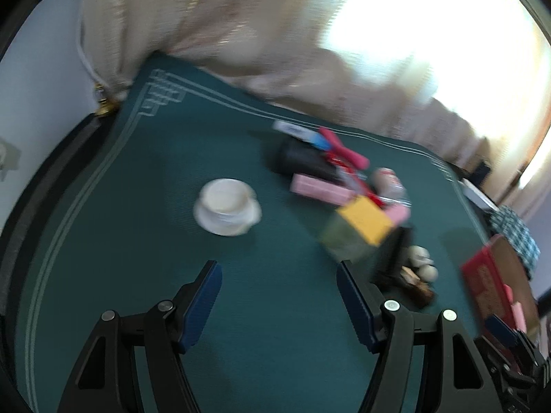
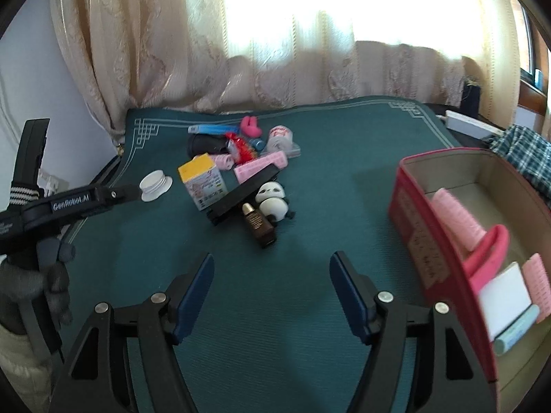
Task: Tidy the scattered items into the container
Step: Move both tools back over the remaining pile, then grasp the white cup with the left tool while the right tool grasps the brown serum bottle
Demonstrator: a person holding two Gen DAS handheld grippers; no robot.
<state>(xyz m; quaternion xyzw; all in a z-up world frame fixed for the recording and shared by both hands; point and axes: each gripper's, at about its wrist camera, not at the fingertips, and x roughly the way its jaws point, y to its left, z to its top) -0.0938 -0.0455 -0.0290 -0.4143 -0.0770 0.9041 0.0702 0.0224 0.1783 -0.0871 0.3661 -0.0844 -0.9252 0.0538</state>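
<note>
— What is seen nearest?
— Both the right gripper (image 2: 272, 287) and left gripper (image 1: 279, 296) are held spread, empty.
— The container (image 2: 444, 254)?
— Red-walled, beige-lined, placed right of the scattered items (image 2: 241, 172).

A blurred view over a green mat (image 1: 172, 179) shows the left gripper (image 1: 279, 306) with jaws apart and empty. A white lid (image 1: 227, 210) lies just beyond it. To the lid's right sit a yellow-topped box (image 1: 361, 227) and a pink case (image 1: 322, 189).

The green mat (image 2: 310, 292) is matt, finely woven cloth. The panda figure (image 2: 272, 199) is glossy plastic. The red container (image 2: 430, 241) has matt card-like walls.
</note>
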